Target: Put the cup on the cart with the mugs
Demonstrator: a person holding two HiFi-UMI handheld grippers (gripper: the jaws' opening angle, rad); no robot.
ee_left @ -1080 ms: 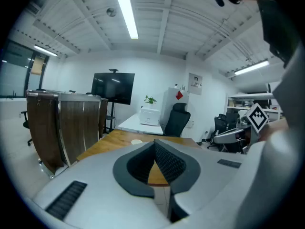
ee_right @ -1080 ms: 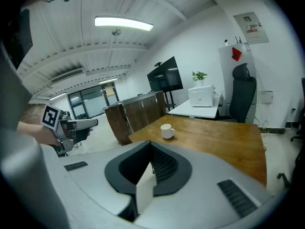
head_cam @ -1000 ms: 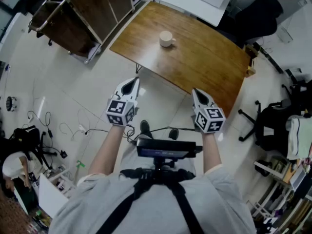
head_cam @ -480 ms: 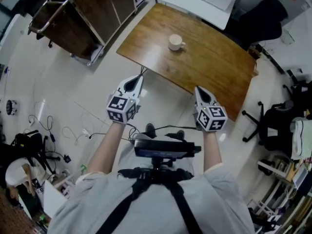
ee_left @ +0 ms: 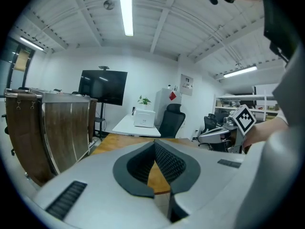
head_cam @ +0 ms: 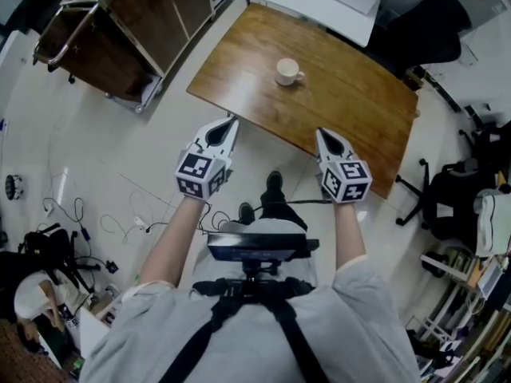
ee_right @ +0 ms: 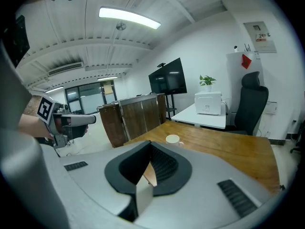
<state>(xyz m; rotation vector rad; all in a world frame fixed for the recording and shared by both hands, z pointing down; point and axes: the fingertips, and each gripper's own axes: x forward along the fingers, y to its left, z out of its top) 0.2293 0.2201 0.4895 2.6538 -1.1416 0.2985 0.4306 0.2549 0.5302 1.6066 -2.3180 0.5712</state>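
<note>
Status: nothing of the task is done. The cup stands on the wooden table, toward its far left part, well apart from the cart, which stands on the floor beyond the table's left end (mugs on it cannot be made out).

The left gripper and right gripper both hang at the table's near edge, well short of the cup, jaws pressed together on nothing.

Remaining, in my judgement: reach, grasp, carry, set down.

Cup: small, cream-white, upright, side handle facing right in the head view.
</note>
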